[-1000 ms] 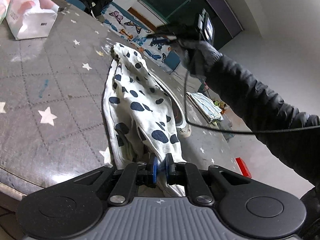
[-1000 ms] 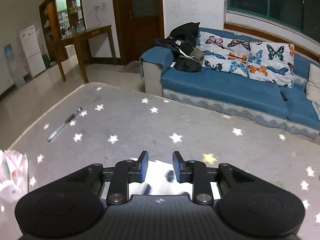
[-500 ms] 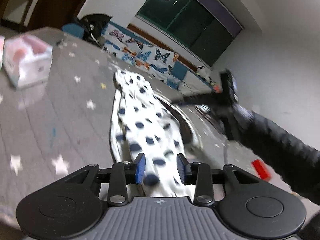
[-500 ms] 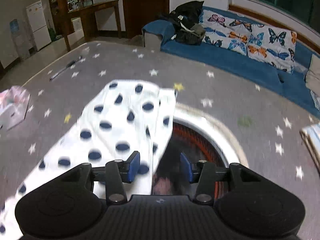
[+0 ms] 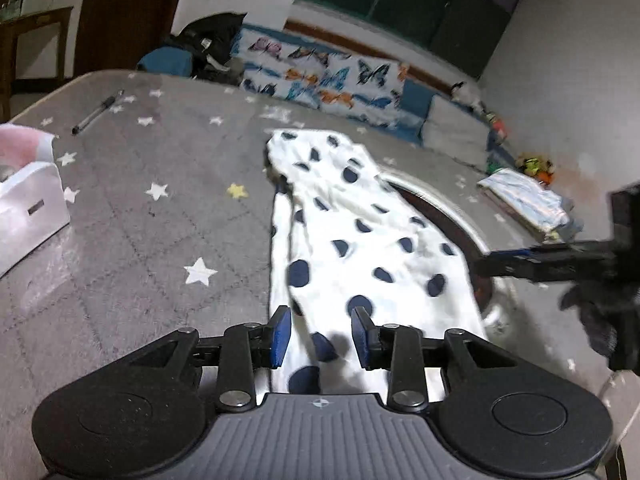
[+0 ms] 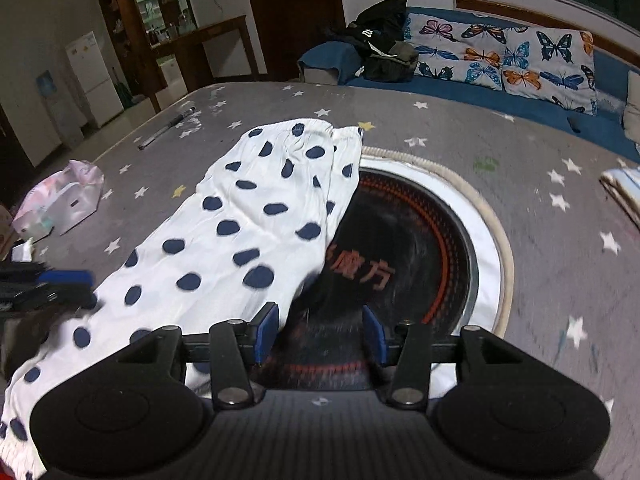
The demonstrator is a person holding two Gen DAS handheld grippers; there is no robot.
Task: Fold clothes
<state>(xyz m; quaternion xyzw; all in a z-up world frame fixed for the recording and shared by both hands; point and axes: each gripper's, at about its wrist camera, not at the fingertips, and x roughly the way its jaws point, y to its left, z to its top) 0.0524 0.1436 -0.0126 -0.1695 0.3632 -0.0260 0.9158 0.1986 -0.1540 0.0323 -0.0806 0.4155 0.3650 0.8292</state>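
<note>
The left gripper (image 5: 318,334) hung with jaws parted and closing, pads off the polka-dot trousers (image 5: 360,248) beneath them. The right gripper (image 6: 320,334) stood released over the round inset cooktop (image 6: 420,240), holding nothing. The trousers lay on the star-print counter (image 5: 140,208), folded lengthwise into one long strip; crosswise folds appeared left to do. A second earlier the left gripper had pinched the hem.

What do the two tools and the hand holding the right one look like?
Both tools match: the left tool and the right tool each have blue pads on black linkage arms with silver pivot bolts, two round black discs and a ribbed grey housing with a small crosshair mark. The right hand wears a black glove.
</note>
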